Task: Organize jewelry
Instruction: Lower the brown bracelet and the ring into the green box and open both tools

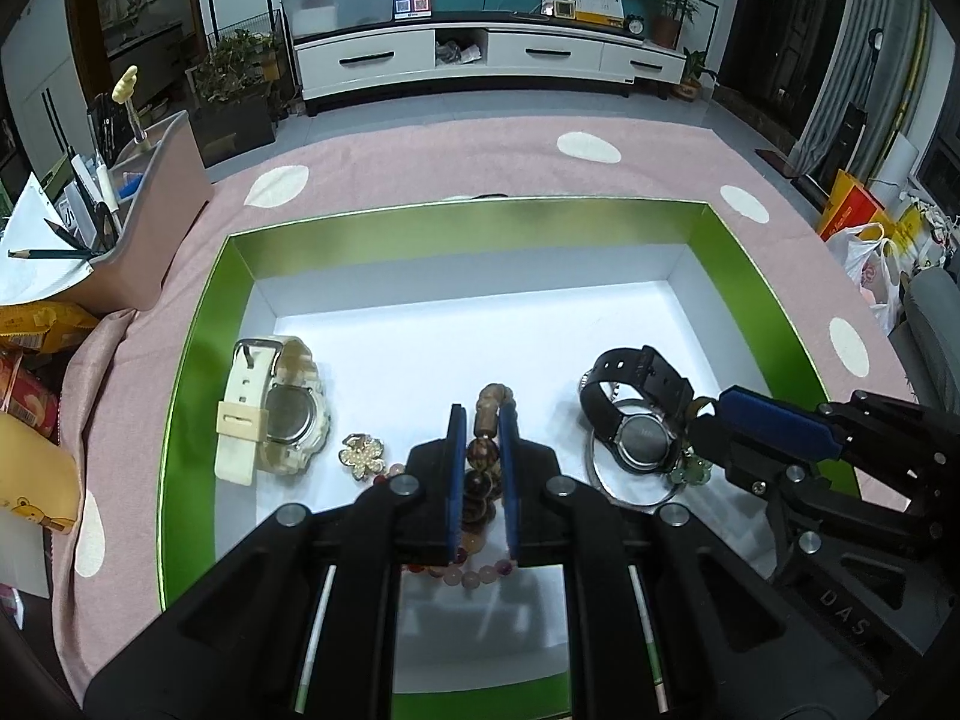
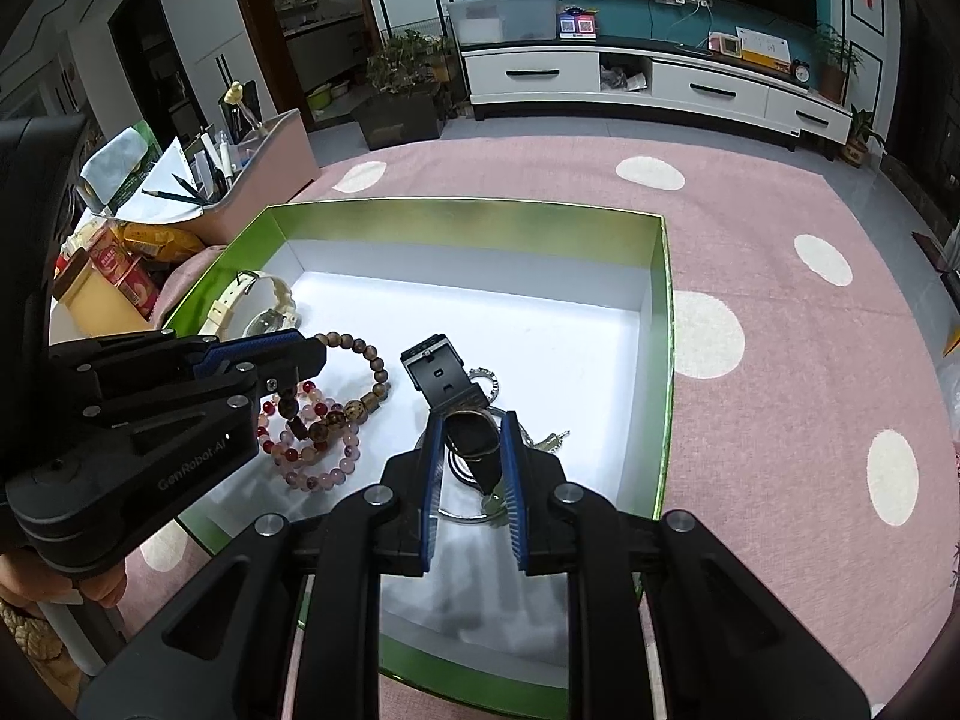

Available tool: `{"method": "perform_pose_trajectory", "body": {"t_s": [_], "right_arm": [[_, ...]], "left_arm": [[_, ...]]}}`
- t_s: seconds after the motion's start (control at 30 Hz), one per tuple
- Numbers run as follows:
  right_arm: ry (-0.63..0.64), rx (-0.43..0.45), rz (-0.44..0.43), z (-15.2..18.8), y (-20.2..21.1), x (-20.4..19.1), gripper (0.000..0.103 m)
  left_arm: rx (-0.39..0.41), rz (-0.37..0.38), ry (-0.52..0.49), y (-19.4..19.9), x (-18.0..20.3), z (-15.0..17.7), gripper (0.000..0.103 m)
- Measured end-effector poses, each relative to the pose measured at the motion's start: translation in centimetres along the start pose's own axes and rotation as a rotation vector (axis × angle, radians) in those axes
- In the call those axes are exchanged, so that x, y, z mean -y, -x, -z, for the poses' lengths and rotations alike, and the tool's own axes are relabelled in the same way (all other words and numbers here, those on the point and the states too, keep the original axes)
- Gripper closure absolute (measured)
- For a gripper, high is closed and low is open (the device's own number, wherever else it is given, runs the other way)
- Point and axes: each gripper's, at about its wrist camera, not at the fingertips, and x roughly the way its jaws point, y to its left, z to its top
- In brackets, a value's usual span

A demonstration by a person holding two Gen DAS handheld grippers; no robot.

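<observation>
Inside green box (image 1: 198, 354): jewelry on white floor.
Far left: cream watch (image 1: 273, 408).
Centre: left gripper (image 1: 483, 414) clenched on brown bead bracelet (image 1: 485, 450).
Right: right gripper (image 2: 474, 426) grasping black watch (image 2: 447, 384) strap.

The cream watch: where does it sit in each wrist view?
Left wrist view: cream watch lies left of centre in the box, near its left wall.
Right wrist view: cream watch sits at the box's far left, partly hidden behind the left hand-held gripper.
Shared landmark: the green-walled box.
</observation>
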Motion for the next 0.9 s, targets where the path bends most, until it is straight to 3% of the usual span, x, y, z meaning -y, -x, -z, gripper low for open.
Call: {"method": "perform_pose_trajectory", "body": {"t_s": [0.9], "right_arm": [[0.019,-0.02,0.023,0.0,-0.4,-0.4,0.084]], "left_arm": [[-0.053,-0.031,-0.014,-1.2,-0.3,0.6,0.093]]}}
